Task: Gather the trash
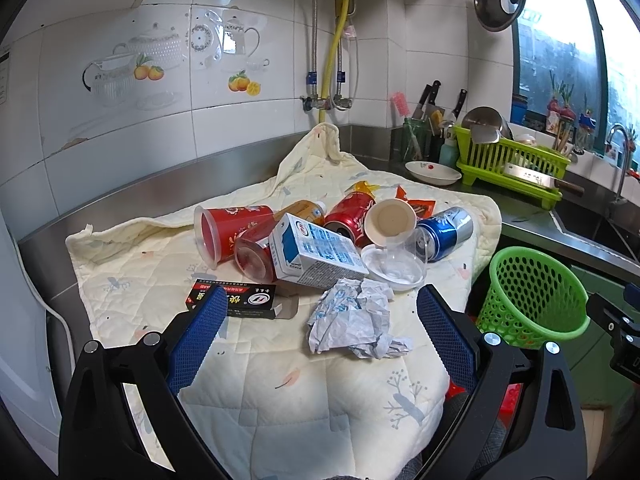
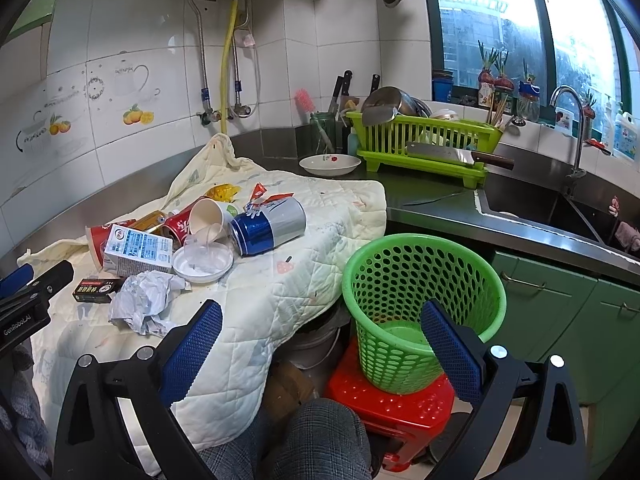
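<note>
White tiled wall (image 1: pixel 248 128); daylit window (image 2: pixel 492 24); green cabinets (image 2: pixel 560 300).

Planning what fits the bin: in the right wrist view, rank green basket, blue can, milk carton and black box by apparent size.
1. green basket, though it sits nearest the camera
2. blue can and milk carton, too alike to rank
3. black box

a crumpled white paper wad (image 1: pixel 354 322) lies nearest on the cream quilted cloth, before a tipped white-and-blue milk carton (image 1: pixel 314 254), a flat black box (image 1: pixel 236 300) and toppled red and blue cans (image 1: pixel 446 232); the empty green perforated plastic basket (image 2: pixel 420 304) stands upright on a red stool.
</note>
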Available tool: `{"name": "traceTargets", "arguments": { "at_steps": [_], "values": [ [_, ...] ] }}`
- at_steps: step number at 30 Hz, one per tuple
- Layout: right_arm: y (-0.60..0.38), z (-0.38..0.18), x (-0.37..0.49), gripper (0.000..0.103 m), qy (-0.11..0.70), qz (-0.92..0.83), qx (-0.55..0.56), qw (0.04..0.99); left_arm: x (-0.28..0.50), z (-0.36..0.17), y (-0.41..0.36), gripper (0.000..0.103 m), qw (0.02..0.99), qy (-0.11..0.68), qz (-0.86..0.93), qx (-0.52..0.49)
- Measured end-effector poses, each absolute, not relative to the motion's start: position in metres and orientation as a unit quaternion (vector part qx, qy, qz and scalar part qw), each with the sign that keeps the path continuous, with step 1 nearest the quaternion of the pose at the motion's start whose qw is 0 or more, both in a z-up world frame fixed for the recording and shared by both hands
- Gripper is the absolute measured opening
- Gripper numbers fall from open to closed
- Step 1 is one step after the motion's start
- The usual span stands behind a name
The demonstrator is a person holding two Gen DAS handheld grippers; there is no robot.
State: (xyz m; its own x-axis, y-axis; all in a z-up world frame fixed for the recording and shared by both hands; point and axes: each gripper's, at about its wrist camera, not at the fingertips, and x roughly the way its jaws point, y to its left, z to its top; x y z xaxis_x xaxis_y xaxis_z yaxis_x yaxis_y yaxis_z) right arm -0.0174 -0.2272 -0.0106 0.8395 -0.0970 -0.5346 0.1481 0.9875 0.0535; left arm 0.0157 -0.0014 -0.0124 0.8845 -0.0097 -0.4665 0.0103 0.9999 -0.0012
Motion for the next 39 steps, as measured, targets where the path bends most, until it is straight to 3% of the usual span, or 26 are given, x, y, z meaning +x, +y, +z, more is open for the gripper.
{"name": "traceTargets", "arguments": {
  "at_steps": [39],
  "values": [
    [-0.222, -0.021, 0.039, 0.096, 0.306, -0.016, 0.043, 0.951, 0.045, -0.019, 0.017, 0.094, 0.964, 0.266, 0.011, -0.015]
  ]
}}
